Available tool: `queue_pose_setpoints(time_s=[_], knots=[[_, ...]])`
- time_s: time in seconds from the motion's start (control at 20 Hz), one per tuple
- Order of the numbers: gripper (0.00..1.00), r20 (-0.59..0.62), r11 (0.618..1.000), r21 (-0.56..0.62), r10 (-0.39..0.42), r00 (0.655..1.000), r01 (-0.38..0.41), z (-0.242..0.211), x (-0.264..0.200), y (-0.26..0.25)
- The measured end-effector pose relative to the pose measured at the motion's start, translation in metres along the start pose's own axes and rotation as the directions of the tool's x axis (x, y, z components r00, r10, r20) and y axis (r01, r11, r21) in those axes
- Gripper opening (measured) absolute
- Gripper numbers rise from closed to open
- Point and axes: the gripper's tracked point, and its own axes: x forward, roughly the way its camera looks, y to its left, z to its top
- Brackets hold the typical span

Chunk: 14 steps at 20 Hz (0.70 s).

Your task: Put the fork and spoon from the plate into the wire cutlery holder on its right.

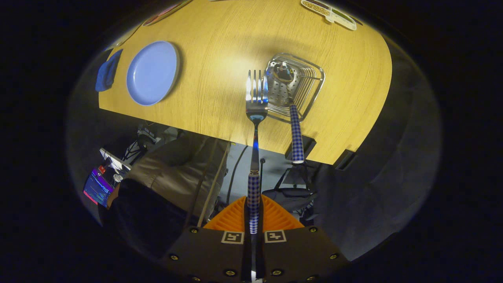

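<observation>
Already jaws clamped on fork (pixel 256 114) at checked handle end; stiff, light, slick metal, tines over worktop (pixel 220 98) beside holder (pixel 310 84); spoon (pixel 292 114) inside.

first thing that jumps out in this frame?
The fork, clamped by its checked handle in the gripper, tines pointing ahead beside the wire holder on the wooden table. The spoon already stands in that holder, bowl down, handle sticking up toward the camera. Off to the left, the blue plate lies bare, a blue cloth beside it.
</observation>
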Motion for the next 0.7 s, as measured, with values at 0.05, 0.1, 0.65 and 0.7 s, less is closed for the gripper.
queue_pose_setpoints(time_s=[0.05, 0.1, 0.65, 0.7], knots=[[0.05, -0.015, 1.0, 0.006, 0.0, 1.0, 0.0, 0.002, -0.001, -0.005], [0.05, -0.037, 1.0, 0.014, 0.002, 0.999, -0.002, 0.004, 0.0, -0.008], [0.05, -0.24, 0.998, 0.037, -0.042, 0.97, 0.052, 0.034, 0.016, -0.025], [0.04, -0.252, 0.998, 0.033, -0.05, 0.966, 0.061, 0.038, 0.016, -0.025]])
